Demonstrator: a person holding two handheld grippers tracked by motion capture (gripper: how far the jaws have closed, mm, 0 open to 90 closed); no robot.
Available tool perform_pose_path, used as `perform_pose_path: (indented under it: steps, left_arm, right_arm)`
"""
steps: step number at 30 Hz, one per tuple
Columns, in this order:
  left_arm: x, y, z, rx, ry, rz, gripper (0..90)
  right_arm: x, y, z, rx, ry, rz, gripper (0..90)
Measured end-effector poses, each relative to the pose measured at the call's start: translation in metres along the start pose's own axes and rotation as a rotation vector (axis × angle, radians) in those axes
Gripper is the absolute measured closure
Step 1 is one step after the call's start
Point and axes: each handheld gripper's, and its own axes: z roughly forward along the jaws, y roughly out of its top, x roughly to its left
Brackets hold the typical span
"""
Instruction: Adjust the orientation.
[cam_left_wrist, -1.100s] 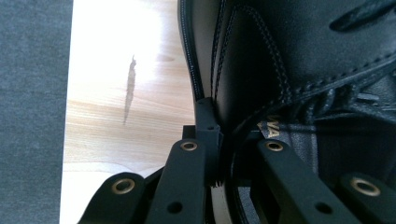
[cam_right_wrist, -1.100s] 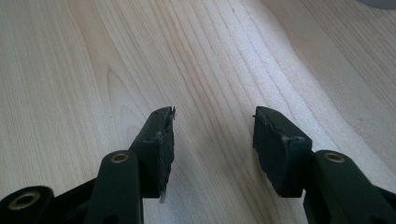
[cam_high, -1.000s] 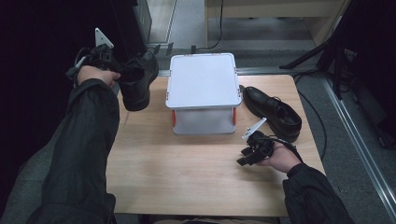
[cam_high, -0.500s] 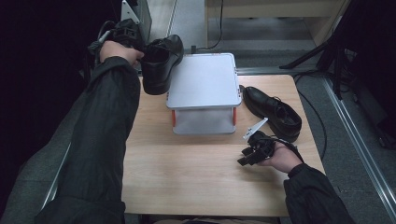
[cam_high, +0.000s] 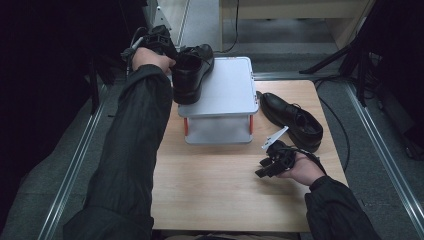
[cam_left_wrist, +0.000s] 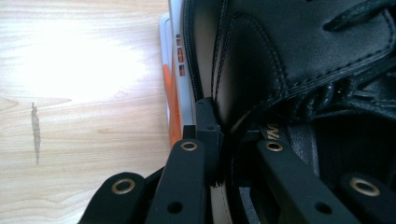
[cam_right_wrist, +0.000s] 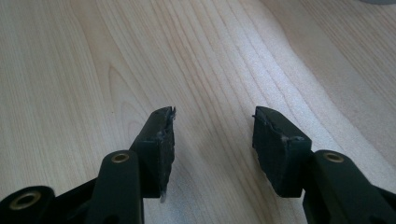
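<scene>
My left gripper (cam_high: 169, 52) is shut on the heel rim of a black leather lace-up shoe (cam_high: 192, 72), which hangs over or rests on the left part of the white box's lid (cam_high: 227, 90); I cannot tell whether it touches. In the left gripper view one jaw sits outside the heel and the other inside the shoe (cam_left_wrist: 303, 60), my left gripper (cam_left_wrist: 223, 126) just beside the box edge (cam_left_wrist: 173, 70). The second black shoe (cam_high: 292, 120) lies on the table right of the box. My right gripper (cam_high: 270, 162) (cam_right_wrist: 212, 135) rests open and low over bare wood, nothing between its jaws.
The white box stands at the back middle of the wooden table (cam_high: 215, 190) and has orange latches (cam_high: 186, 127). A metal rail (cam_high: 75, 160) runs along the floor at the left, and cables (cam_high: 340, 125) lie at the right.
My left gripper has carried the shoe from beyond the table's left edge up and rightward over the box lid. The right gripper has stayed where it was.
</scene>
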Motion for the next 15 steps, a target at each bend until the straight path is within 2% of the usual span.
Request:
perform_pose_path:
  steps: [7, 10, 15]
  left_arm:
    - [-0.0025, -0.0028, 0.0088, 0.019, 0.008, -0.015, 85.4]
    - [-0.0047, -0.0029, 0.0108, 0.055, -0.011, -0.019, 83.4]
    - [-0.0073, -0.0033, 0.0117, 0.067, -0.016, -0.029, 82.6]
  right_arm:
    - [0.0002, 0.0001, 0.0003, 0.002, -0.002, -0.002, 49.3]
    - [0.0004, 0.0002, 0.0004, 0.003, -0.002, -0.002, 49.3]
    - [0.0003, 0.0003, 0.0002, 0.002, -0.003, 0.000, 49.3]
